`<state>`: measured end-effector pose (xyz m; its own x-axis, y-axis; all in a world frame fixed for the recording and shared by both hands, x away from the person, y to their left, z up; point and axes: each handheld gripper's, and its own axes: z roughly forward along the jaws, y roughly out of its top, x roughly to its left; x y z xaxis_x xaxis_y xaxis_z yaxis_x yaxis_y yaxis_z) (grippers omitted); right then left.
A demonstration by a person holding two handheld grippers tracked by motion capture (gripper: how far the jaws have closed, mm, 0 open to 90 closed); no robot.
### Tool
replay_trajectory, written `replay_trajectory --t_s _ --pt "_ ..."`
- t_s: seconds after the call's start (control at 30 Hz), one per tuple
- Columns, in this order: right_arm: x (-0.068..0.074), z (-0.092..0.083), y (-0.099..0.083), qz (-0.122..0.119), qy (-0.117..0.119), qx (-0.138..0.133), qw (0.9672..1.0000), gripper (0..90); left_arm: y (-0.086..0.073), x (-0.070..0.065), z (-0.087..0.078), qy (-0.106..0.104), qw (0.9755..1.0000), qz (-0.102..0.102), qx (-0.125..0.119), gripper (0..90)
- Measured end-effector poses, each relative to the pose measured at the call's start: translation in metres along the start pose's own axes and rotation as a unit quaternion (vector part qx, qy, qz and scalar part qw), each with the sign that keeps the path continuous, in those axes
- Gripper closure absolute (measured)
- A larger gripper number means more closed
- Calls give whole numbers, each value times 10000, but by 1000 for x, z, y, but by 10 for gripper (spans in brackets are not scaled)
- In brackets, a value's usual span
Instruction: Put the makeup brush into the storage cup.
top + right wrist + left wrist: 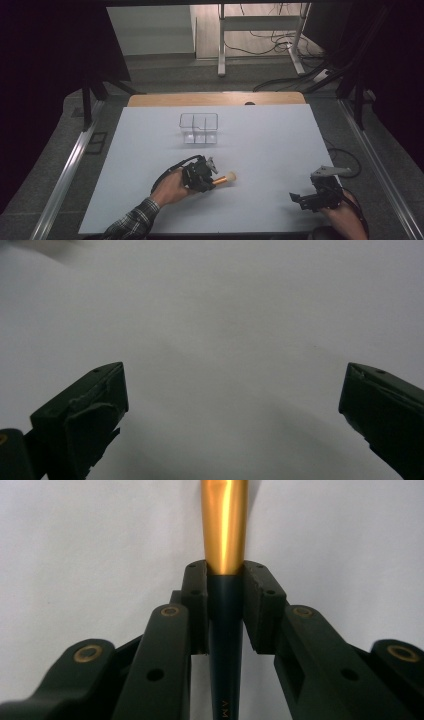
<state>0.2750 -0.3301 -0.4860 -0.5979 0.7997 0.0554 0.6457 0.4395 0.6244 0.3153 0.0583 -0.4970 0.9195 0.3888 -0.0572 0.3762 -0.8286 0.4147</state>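
The left claw [225, 600] clamps the brush [225, 540] by its handle on the worktop [150, 165]; the right claw [232, 405] gapes wide, holding nothing.

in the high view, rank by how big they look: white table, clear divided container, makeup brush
1. white table
2. clear divided container
3. makeup brush, partly hidden inside the left gripper, so its full length is unsure.

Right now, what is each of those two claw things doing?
Left gripper: closed on the dark handle of a makeup brush.
Right gripper: open wide, holding nothing, over the white table.
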Motion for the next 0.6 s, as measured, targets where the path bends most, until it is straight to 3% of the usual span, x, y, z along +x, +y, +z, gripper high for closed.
replay_trajectory --t_s 0.33,0.4,0.6 --pt "0 0 0 -4 2 -3 10000 0 -3 3 -10 -95 9992 -163 -346 739" --pt "0 0 0 -1 3 -6 10000 0 -4 4 -13 -173 9986 -243 -435 739" --pt "0 0 0 0 0 -6 10000 0 -7 7 -18 -140 9966 -395 -705 739"
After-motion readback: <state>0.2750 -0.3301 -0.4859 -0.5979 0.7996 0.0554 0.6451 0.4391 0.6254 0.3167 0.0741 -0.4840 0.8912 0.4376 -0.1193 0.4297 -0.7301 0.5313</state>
